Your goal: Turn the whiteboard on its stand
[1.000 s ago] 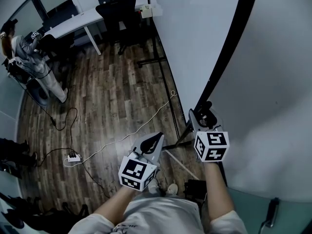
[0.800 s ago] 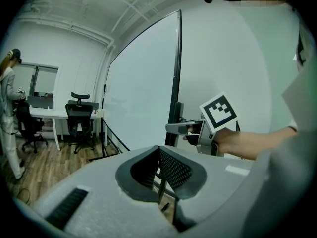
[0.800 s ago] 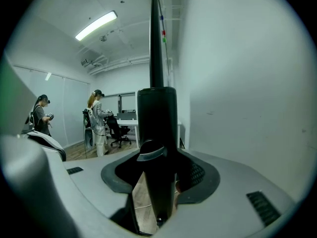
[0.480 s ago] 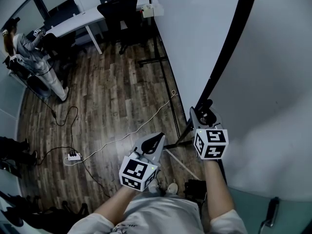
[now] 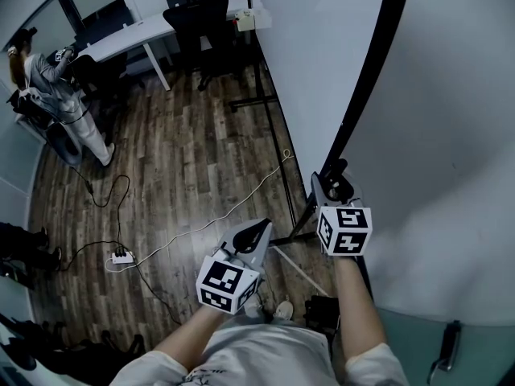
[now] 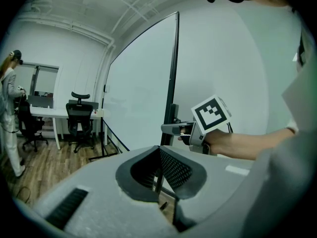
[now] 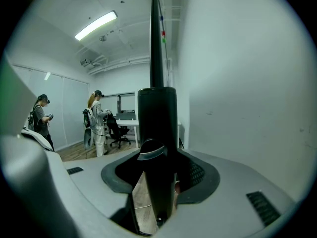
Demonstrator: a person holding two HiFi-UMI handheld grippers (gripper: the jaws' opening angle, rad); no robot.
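The whiteboard [image 5: 322, 63] stands upright on a black stand [image 5: 283, 185], with its black side frame [image 5: 368, 83] running down to my right hand. My right gripper [image 5: 334, 182] is at the lower part of that frame. In the right gripper view the frame [image 7: 157, 113] fills the gap between the jaws of the right gripper [image 7: 157, 182], which are shut on it. My left gripper [image 5: 261, 227] hangs free over the floor, left of the stand. Its tips meet, with nothing between them, in the left gripper view [image 6: 159, 150].
Cables [image 5: 205, 223] and a power strip [image 5: 121, 258] lie on the wooden floor. A white desk [image 5: 129, 34] with black chairs [image 5: 193, 14] stands at the back. A person [image 5: 56, 95] stands at the far left. A pale wall [image 5: 451, 151] is close on the right.
The right gripper's marker cube has shifted slightly up and left along the frame, and the frame's top has leaned a little to the left. The left gripper has stayed still.
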